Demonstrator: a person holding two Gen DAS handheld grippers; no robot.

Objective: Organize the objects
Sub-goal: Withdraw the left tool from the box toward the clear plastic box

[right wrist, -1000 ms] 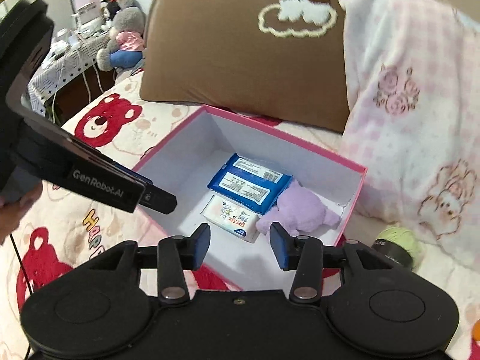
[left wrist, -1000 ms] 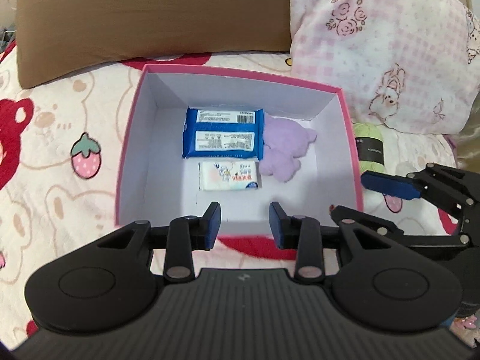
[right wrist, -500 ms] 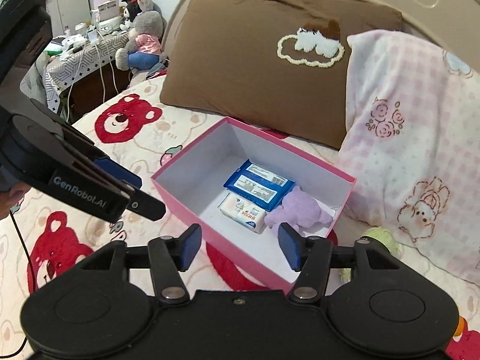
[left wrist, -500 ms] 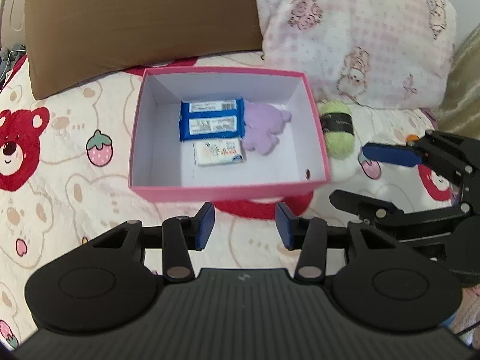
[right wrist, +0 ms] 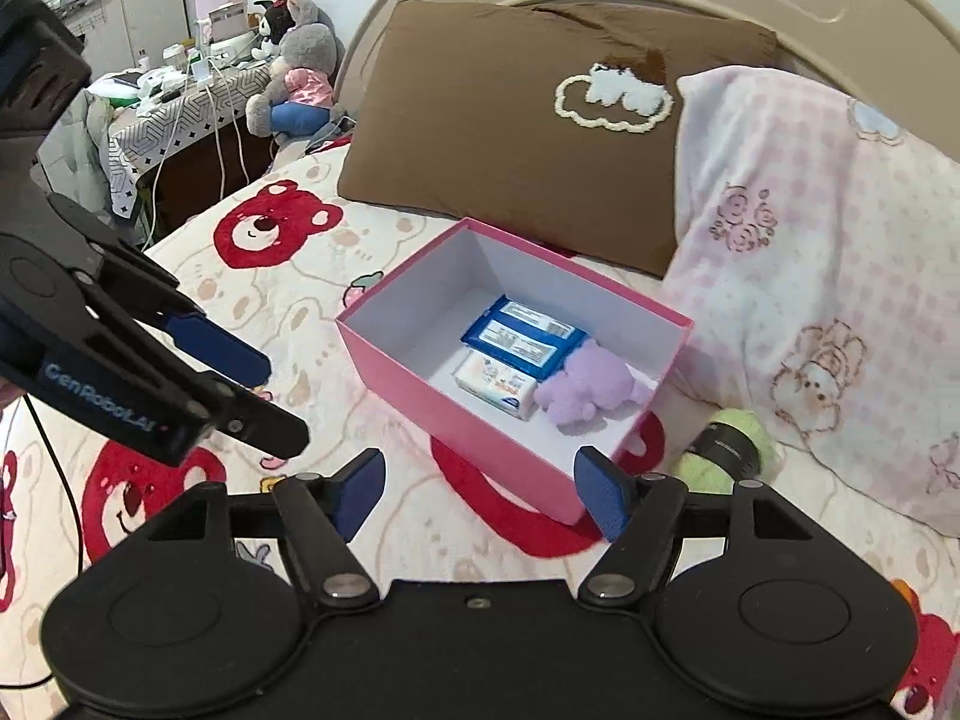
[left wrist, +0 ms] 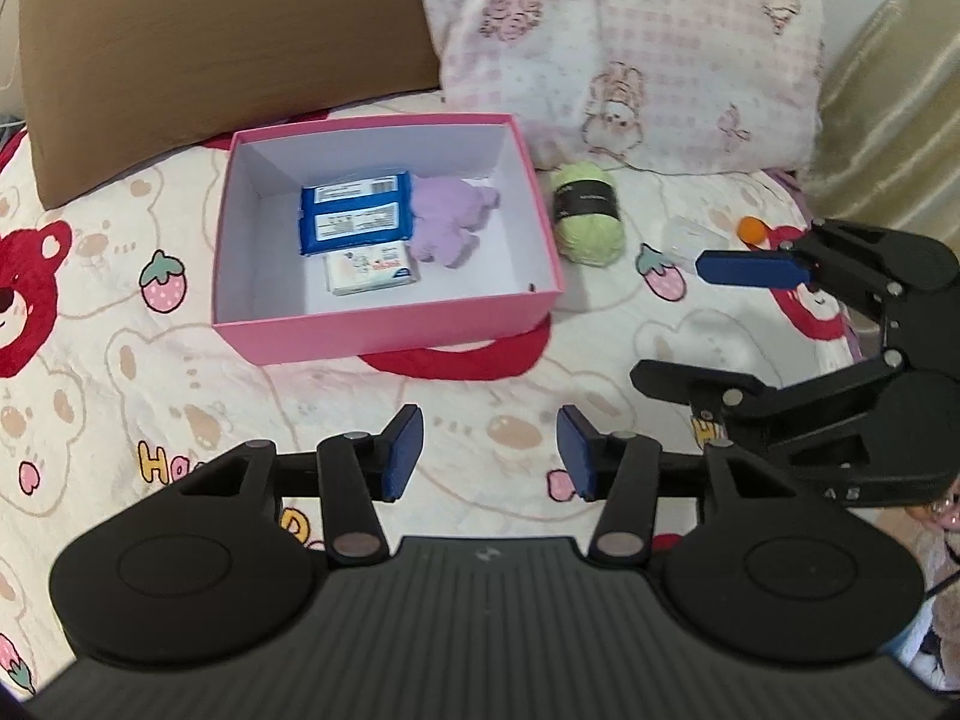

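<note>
— So, where are the things at this moment?

— On the bed [left wrist: 480, 396] stands a pink box [left wrist: 384, 330], open at the top. Inside it lie a blue packet [left wrist: 355, 222], a small white packet [left wrist: 372, 267] just in front of it, and a purple plush toy [left wrist: 450, 222] touching the blue packet on its right side.

— And outside the box?

— A green yarn ball [left wrist: 588, 213] with a dark label lies just beside the box's right wall, near the pink checked pillow [left wrist: 630, 48]. A brown pillow [left wrist: 228, 42] is behind the box. A small orange thing [left wrist: 751, 229] lies further right; I cannot tell what it is.

— What about the claws?

— The left claw [left wrist: 487, 457] is above the bedsheet in front of the box. Its jaws have just been opening, they are partly apart and hold nothing. The right claw [right wrist: 477, 492] also has been opening, it is wider, and nothing is between its pads. Both are apart from the box.
</note>
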